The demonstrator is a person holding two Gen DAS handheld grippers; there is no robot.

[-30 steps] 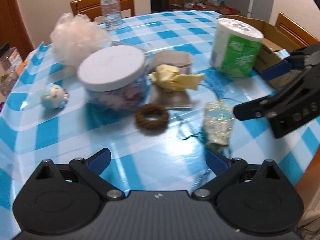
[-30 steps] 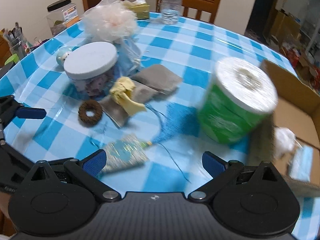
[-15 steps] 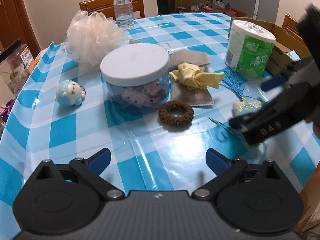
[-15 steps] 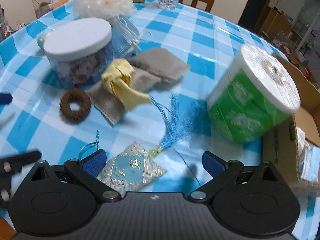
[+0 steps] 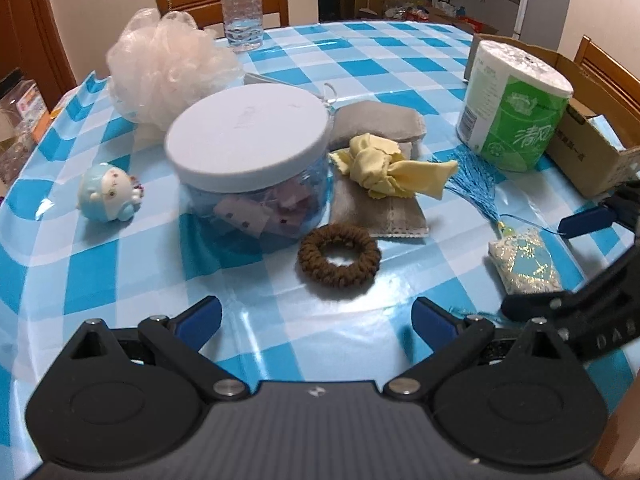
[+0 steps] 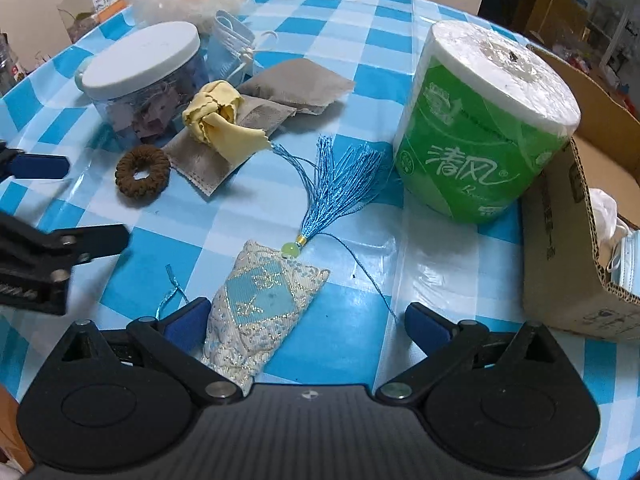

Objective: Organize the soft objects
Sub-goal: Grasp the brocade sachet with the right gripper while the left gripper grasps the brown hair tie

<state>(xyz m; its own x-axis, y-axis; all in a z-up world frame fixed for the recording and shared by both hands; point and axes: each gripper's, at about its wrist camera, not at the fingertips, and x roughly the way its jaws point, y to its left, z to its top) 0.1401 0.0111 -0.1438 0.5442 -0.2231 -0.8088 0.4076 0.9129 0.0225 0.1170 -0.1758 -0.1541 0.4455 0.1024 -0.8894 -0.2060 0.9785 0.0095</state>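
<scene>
A blue and white sachet with a blue tassel lies on the checked tablecloth, between the fingers of my open right gripper, close to the left finger. The sachet also shows at the right of the left wrist view, beside the right gripper. My left gripper stands open over bare cloth, just short of a brown scrunchie. A yellow cloth lies on grey pouches. A pink bath pouf sits behind a white-lidded jar.
A green toilet roll stands against an open cardboard box that holds masks at the right edge. A small blue figurine rests left of the jar. A water bottle and wooden chairs are at the far side.
My right gripper has come down and forward until the sachet lies between its fingers. The left gripper has shifted a little closer to the scrunchie. Nothing was taken hold of.
</scene>
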